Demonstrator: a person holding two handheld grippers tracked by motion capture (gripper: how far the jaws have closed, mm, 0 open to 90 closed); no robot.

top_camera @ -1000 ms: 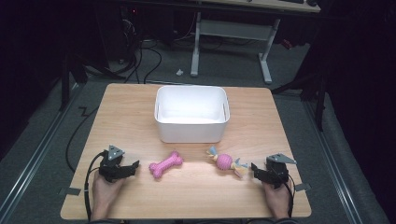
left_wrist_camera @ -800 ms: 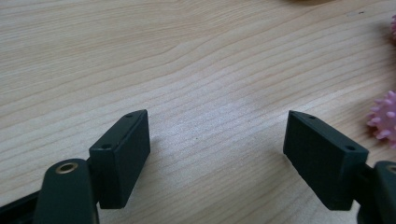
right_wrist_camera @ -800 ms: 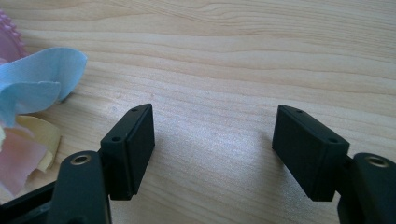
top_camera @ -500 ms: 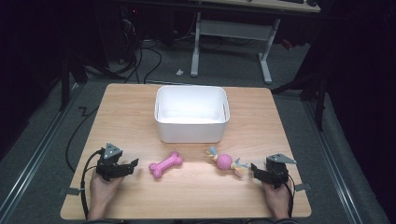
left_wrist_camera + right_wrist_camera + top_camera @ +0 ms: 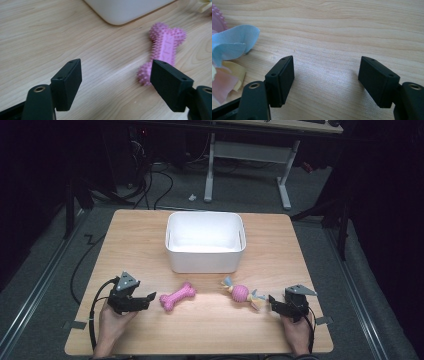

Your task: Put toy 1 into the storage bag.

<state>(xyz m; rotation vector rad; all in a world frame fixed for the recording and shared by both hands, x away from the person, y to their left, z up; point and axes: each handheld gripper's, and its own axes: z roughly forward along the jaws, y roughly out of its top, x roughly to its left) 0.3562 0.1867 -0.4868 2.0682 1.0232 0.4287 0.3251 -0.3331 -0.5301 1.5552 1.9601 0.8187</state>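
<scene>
Wood table [image 5: 150,240], white bin [image 5: 205,241] far centre. My left gripper [image 5: 145,301] gapes beside the pink bone [image 5: 177,296]; right gripper [image 5: 274,304] gapes near the frilled toy [image 5: 241,293].

White tub [image 5: 130,10] cropped at top edge, fabric-tailed toy [image 5: 229,62] cut off at left edge

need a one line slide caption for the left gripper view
Open left gripper over the wooden table, a spiky pink bone toy just beyond its right jaw, white bin behind.
</scene>
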